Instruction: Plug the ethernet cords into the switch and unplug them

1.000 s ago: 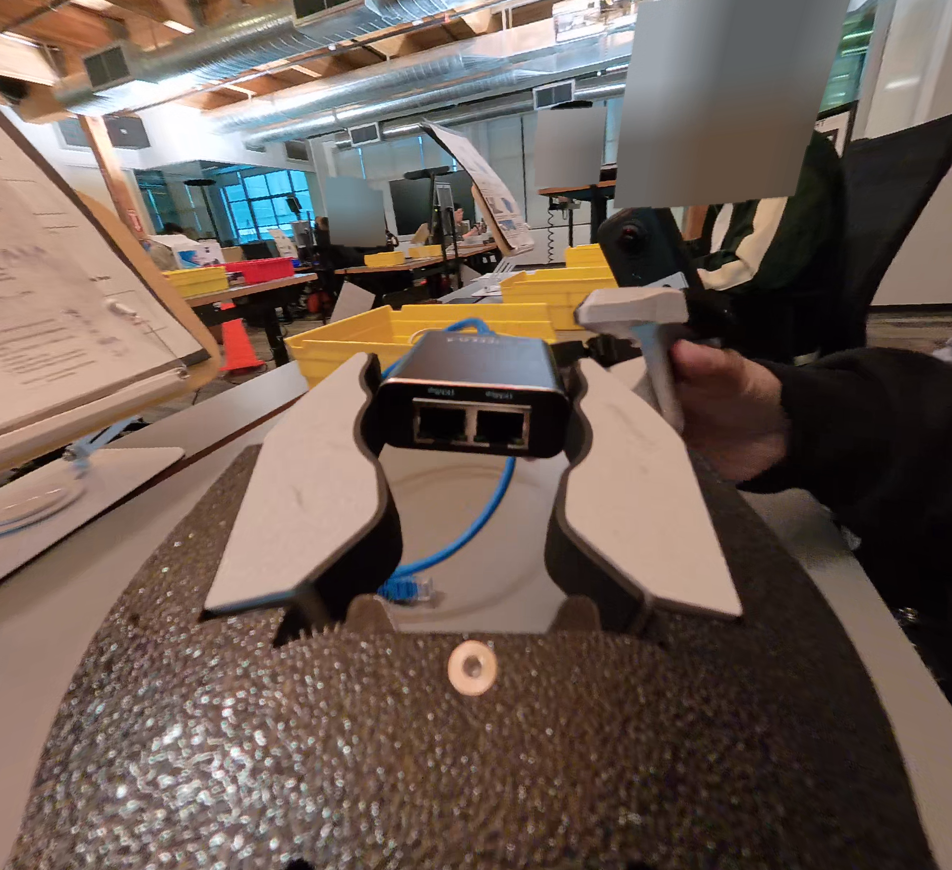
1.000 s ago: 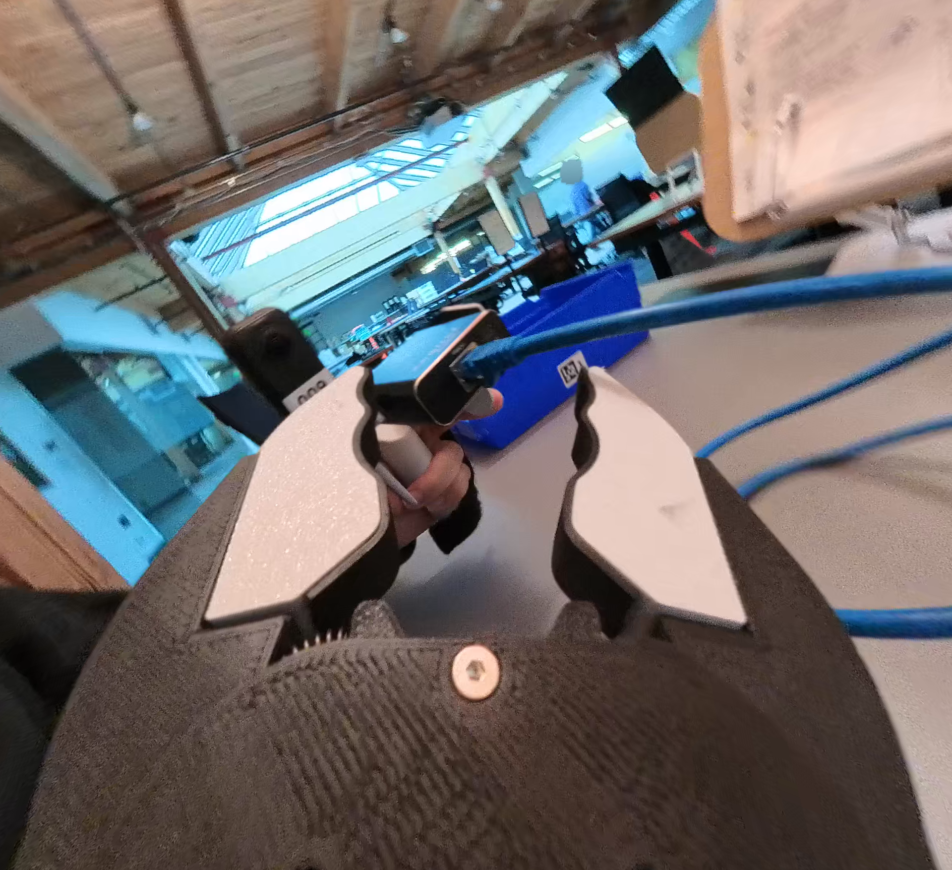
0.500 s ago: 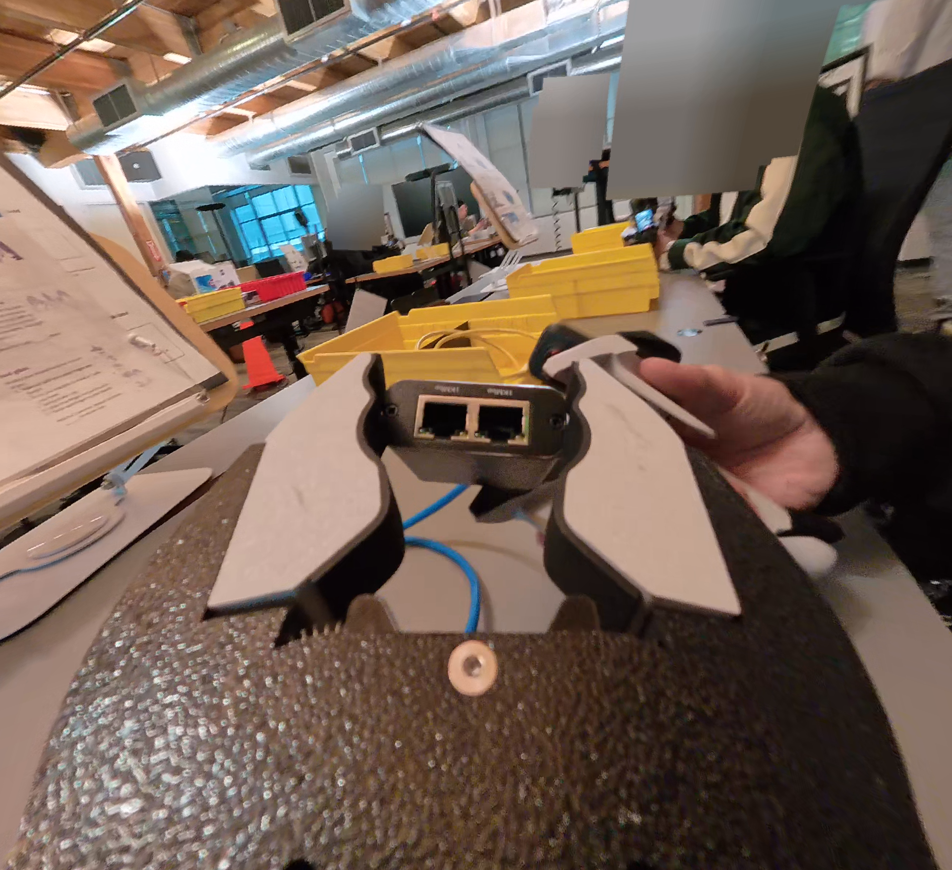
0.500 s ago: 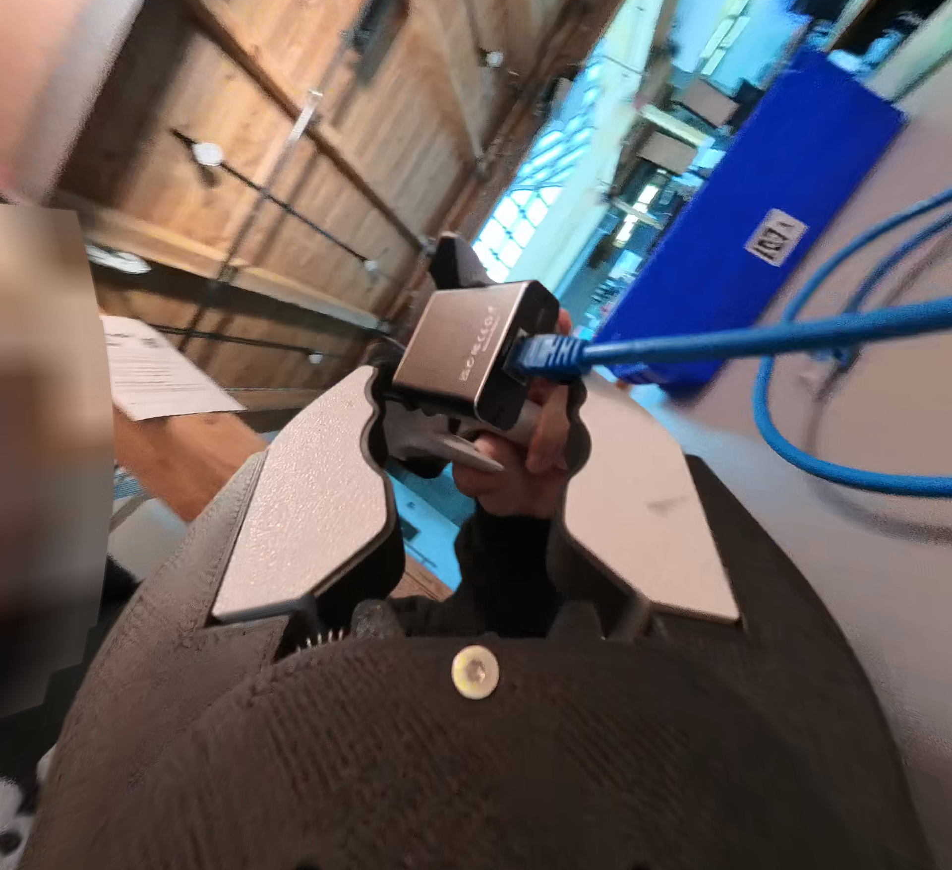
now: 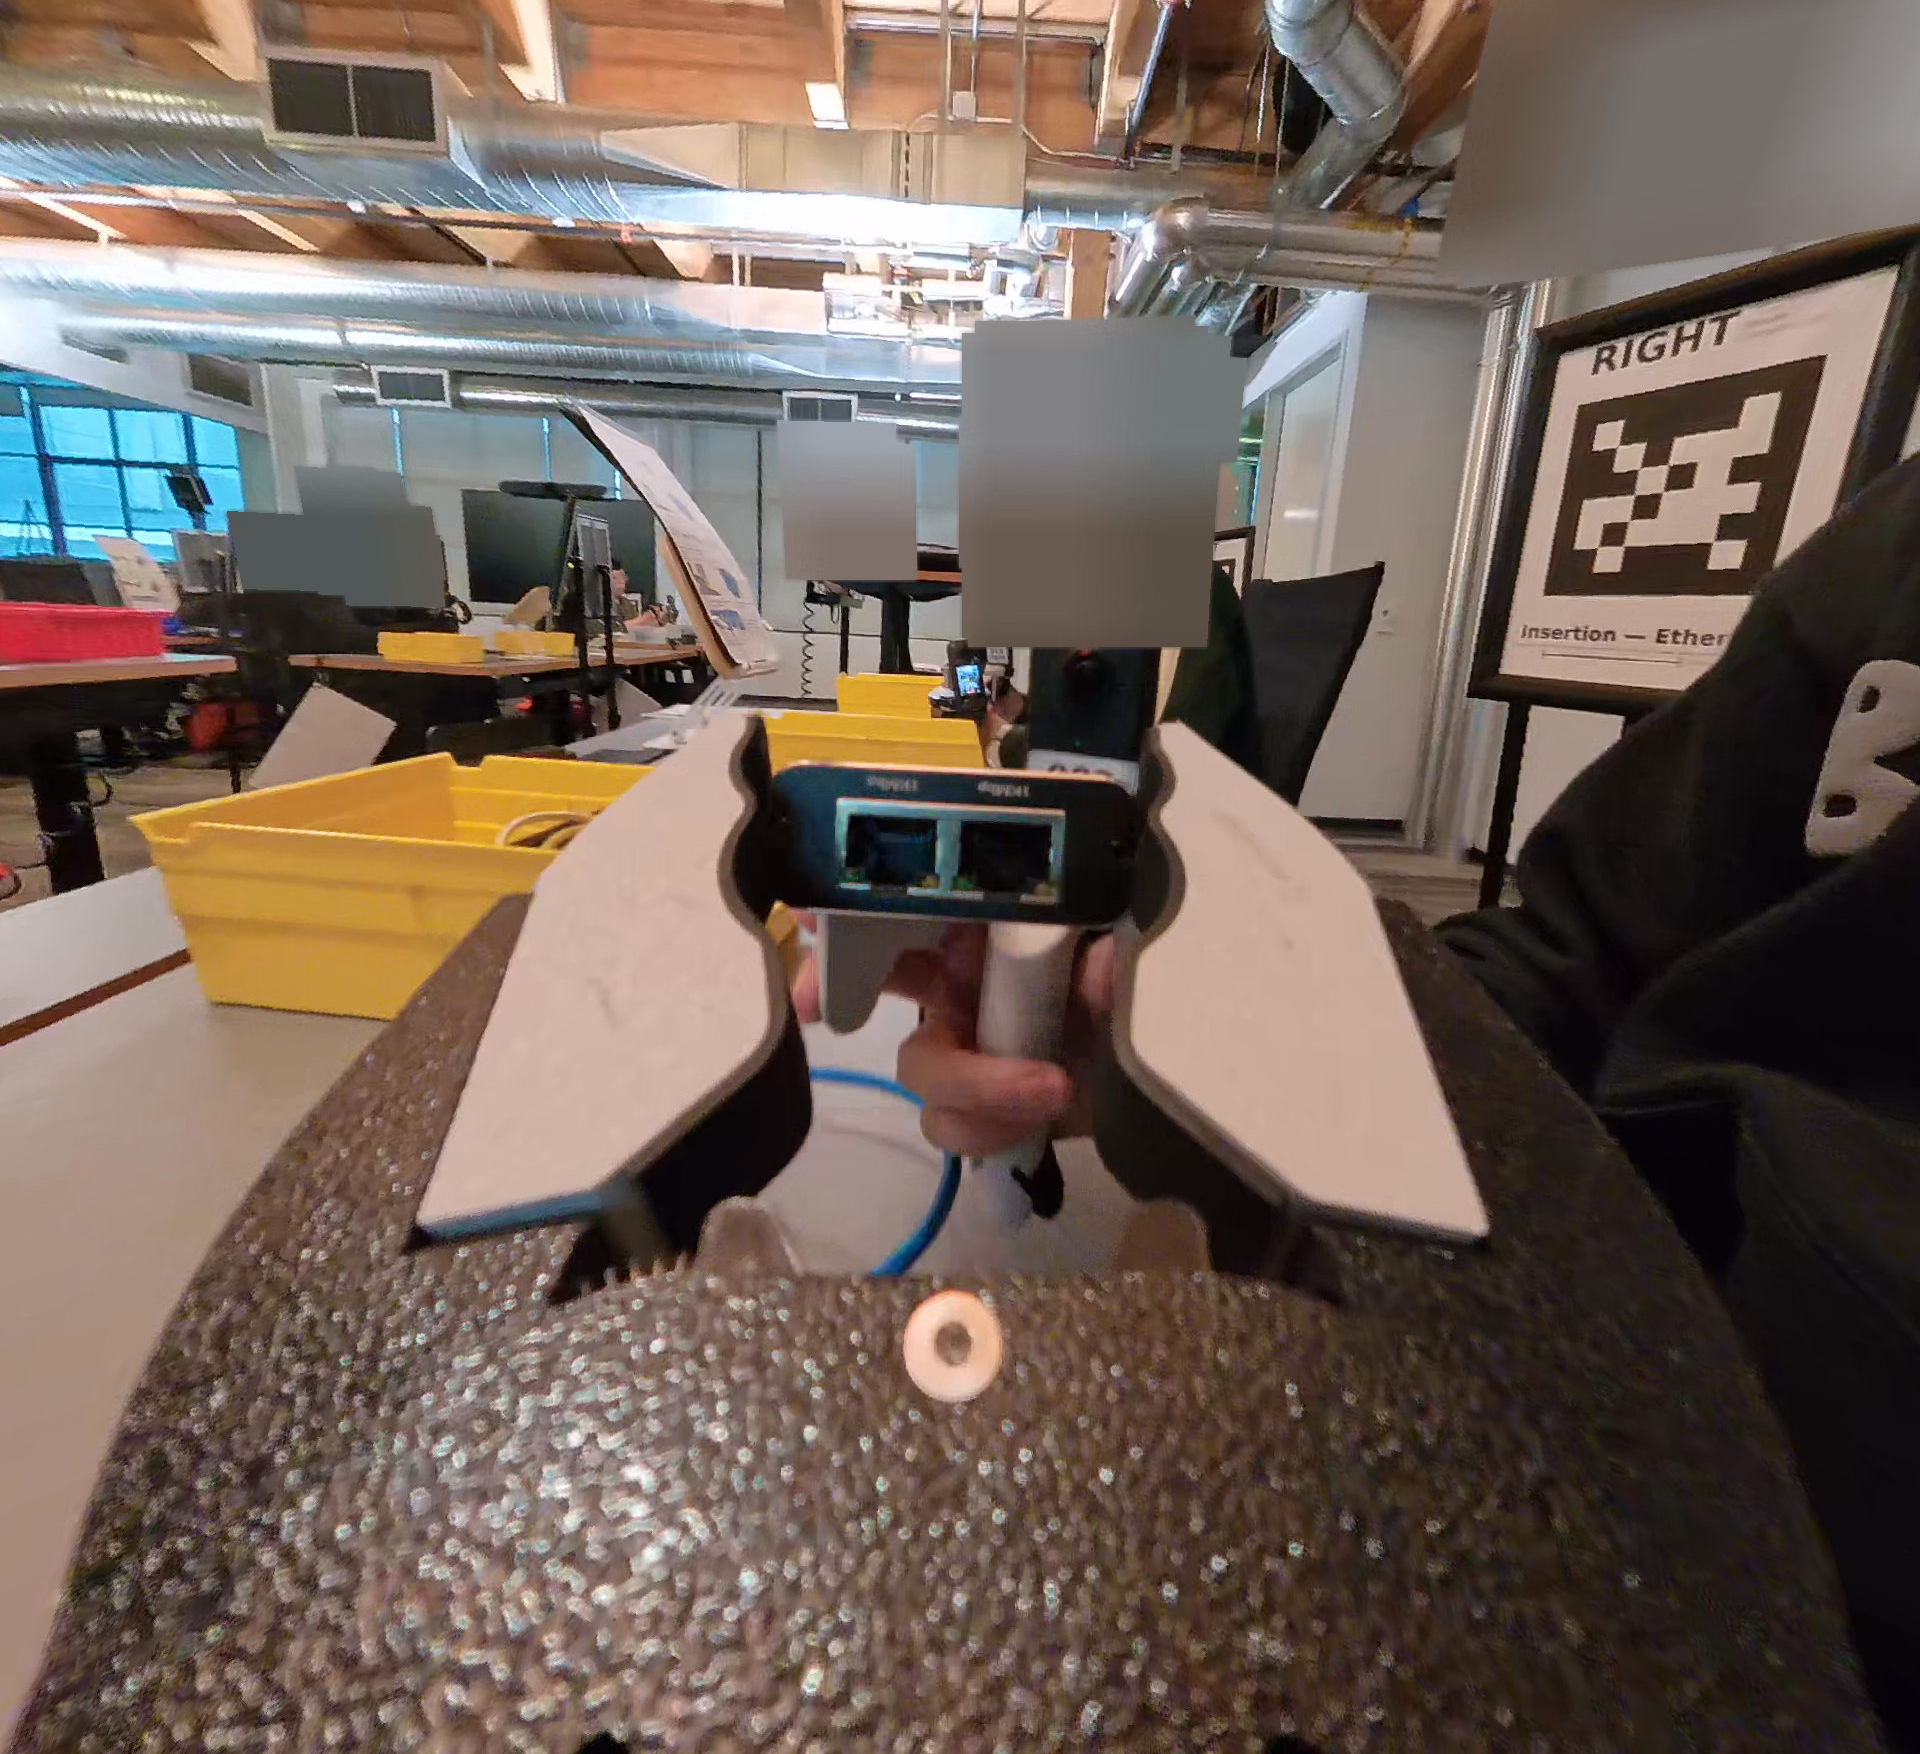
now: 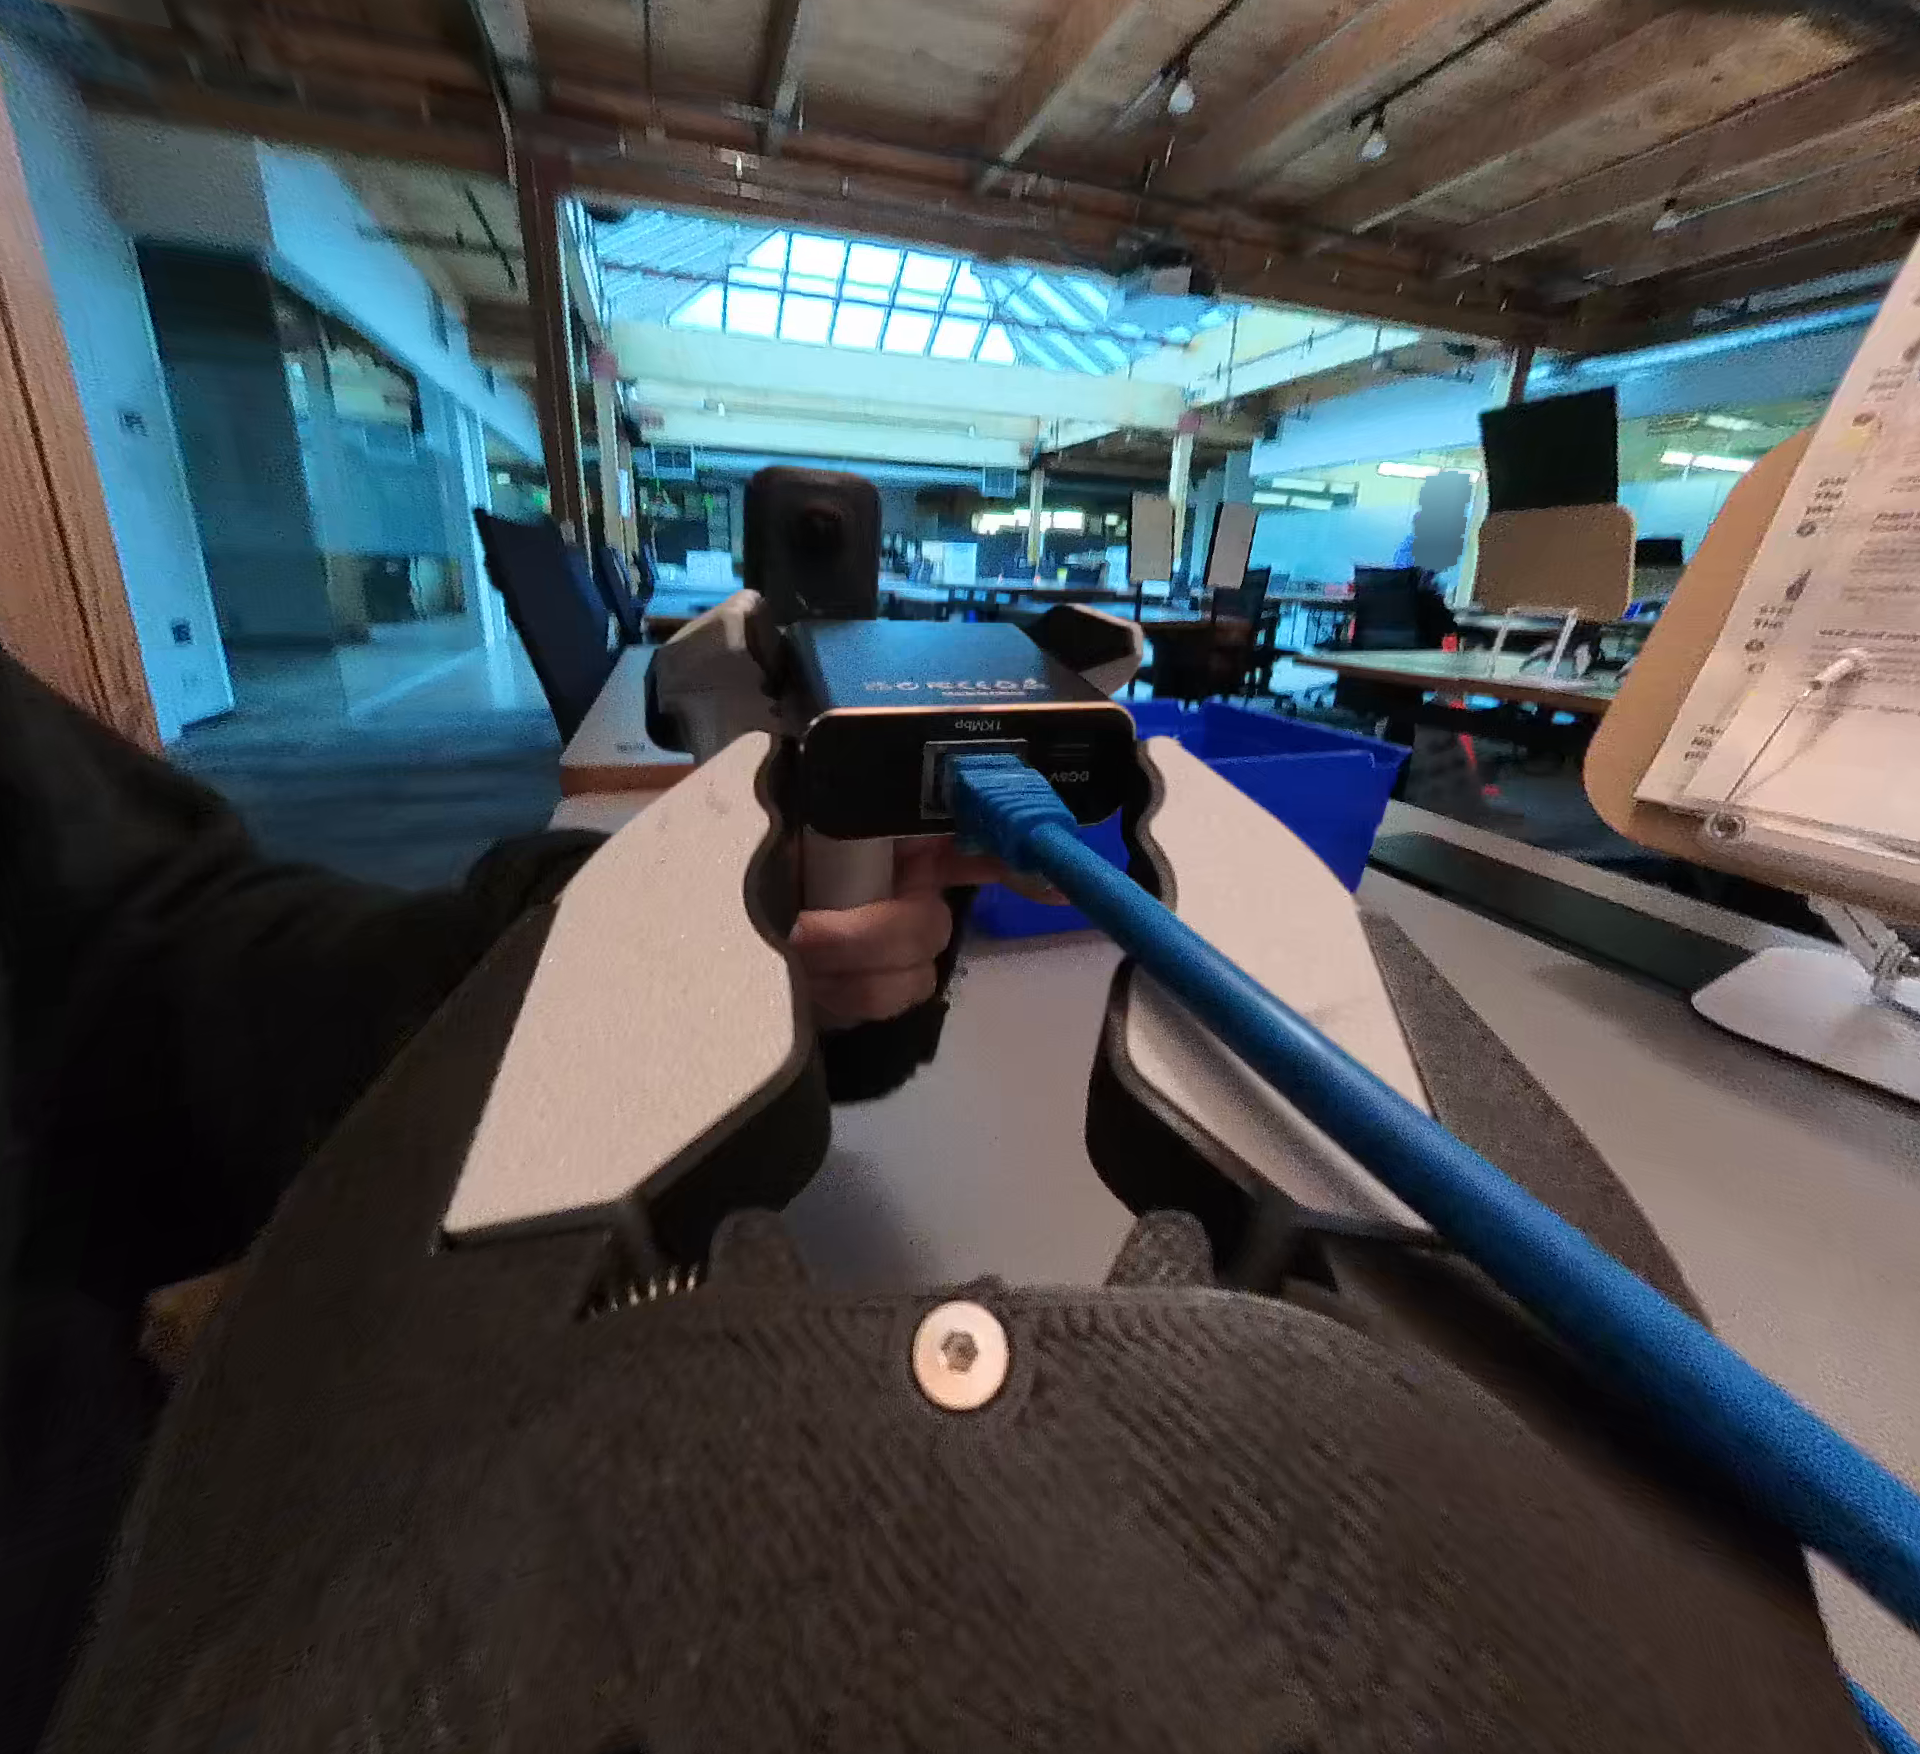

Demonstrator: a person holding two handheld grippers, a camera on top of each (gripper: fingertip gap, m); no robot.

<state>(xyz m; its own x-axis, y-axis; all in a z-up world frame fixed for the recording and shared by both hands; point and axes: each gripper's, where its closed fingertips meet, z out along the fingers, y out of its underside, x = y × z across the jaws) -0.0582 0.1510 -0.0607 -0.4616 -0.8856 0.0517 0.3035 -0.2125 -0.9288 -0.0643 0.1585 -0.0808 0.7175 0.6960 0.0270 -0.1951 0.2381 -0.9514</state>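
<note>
A small black switch [image 5: 951, 837] is held above the table in my left gripper [image 5: 953, 774], which is shut on its sides. Its two empty ports face the left wrist camera. In the right wrist view, the switch's [image 6: 935, 686] other end shows with a blue ethernet cord's plug [image 6: 992, 800] seated in its port. The cord [image 6: 1351, 1112] runs back over my right finger. My right gripper [image 6: 958, 779] is open, its tips on either side of that end. I cannot tell if they touch. A loop of cord [image 5: 935, 1185] lies on the table.
Yellow bins [image 5: 343, 873] stand on the grey table [image 5: 125, 1133] at the left. A blue bin [image 6: 1278, 779] sits behind the switch. A document stand [image 6: 1766, 717] is at the right. A marker sign [image 5: 1683, 499] and a person's dark sleeve [image 5: 1714, 977] are to the right.
The left gripper has raised and levelled the switch. The right gripper has swung round to face the switch's corded end and moved in until its tips flank it.
</note>
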